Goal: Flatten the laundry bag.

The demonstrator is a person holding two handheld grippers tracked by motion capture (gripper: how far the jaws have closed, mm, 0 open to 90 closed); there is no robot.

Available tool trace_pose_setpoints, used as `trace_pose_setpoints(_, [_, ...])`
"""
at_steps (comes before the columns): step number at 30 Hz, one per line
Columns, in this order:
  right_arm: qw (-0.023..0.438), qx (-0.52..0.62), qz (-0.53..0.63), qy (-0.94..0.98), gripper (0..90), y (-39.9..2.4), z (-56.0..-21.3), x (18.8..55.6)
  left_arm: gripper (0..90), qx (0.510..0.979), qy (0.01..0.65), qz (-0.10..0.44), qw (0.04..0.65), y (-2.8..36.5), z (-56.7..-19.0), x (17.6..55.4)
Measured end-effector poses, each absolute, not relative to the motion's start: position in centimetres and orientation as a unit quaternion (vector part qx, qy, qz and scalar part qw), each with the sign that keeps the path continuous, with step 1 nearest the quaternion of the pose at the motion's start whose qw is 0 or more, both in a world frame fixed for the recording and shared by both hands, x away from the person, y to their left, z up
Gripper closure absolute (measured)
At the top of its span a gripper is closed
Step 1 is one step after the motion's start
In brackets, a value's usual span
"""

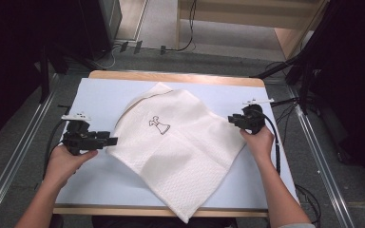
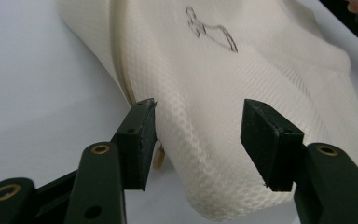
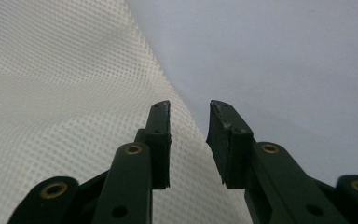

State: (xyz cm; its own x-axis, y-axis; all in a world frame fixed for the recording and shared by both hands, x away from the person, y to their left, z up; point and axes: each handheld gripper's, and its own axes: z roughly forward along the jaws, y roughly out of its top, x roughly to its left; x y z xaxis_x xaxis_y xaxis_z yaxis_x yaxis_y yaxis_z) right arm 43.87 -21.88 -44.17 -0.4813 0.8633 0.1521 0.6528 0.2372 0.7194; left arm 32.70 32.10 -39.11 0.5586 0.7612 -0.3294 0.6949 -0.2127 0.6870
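A white cloth (image 1: 180,147) with a small black drawing (image 1: 158,125) on it lies spread out in the middle of the pale blue worktop (image 1: 261,95), one corner hanging over the near edge. The left gripper (image 2: 198,133) is at the cloth's left edge, its fingers wide apart around a fold and not pressing it. The right gripper (image 3: 189,140) is at the cloth's right edge, its fingers a little apart and holding nothing.
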Motion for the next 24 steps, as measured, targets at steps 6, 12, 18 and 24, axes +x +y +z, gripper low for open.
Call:
trace_pose_setpoints(6, [0.134,0.478,0.389,0.776,67.9,-21.9,-43.4,40.6,40.5,0.768,0.47,0.067,0.43,33.1,-37.9,34.1])
trace_pose_setpoints(12, [0.122,0.455,0.386,0.793,65.4,-20.9,-43.5,36.7,40.5,0.78,0.465,0.067,0.412,31.7,-38.4,37.0])
trace_pose_setpoints(18, [0.125,0.443,0.387,0.799,61.5,-20.5,-43.5,33.9,40.9,0.79,0.462,0.072,0.398,30.6,-39.3,39.7])
trace_pose_setpoints(24, [0.111,0.442,0.382,0.804,58.6,-20.1,-44.4,32.1,41.5,0.792,0.464,0.074,0.39,29.6,-40.1,41.9])
